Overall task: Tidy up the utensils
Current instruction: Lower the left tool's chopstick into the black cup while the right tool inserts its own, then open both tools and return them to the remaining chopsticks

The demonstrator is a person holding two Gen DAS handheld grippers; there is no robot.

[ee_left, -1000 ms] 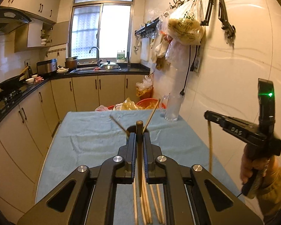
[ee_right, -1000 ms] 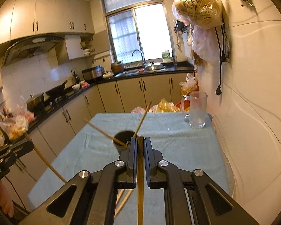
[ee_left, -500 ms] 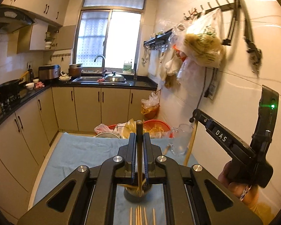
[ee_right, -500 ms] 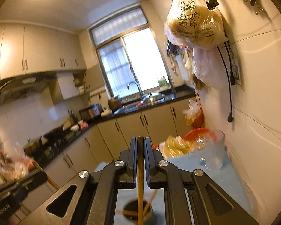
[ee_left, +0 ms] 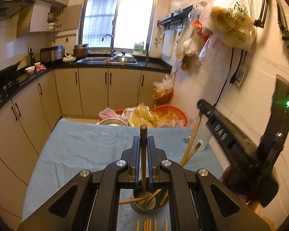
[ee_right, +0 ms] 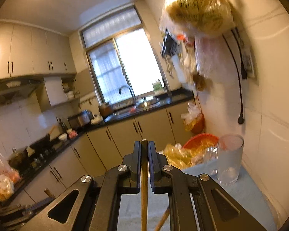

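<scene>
My left gripper (ee_left: 144,140) is shut on a dark-tipped chopstick (ee_left: 143,154) that hangs down into a round metal utensil holder (ee_left: 150,202) on the blue tablecloth (ee_left: 86,150); the holder has a few chopsticks in it. Several loose chopsticks (ee_left: 148,225) lie in front of it. My right gripper (ee_right: 144,144) is shut on a wooden chopstick (ee_right: 144,192) that points down. In the left wrist view the right gripper (ee_left: 201,104) is at the right, above the holder, holding its chopstick (ee_left: 192,136) slanted toward it.
A clear glass pitcher (ee_right: 229,159) stands at the table's far right by the wall. Red baskets with plastic bags (ee_left: 160,115) sit beyond the table's far edge. Bags hang from a wall rack (ee_left: 227,25). Counter and sink (ee_left: 106,59) lie at the back.
Both grippers rose and tilted up over the holder. The left chopstick's lower end now reaches into the holder. The right gripper swung in closer, with its chopstick slanting toward the holder.
</scene>
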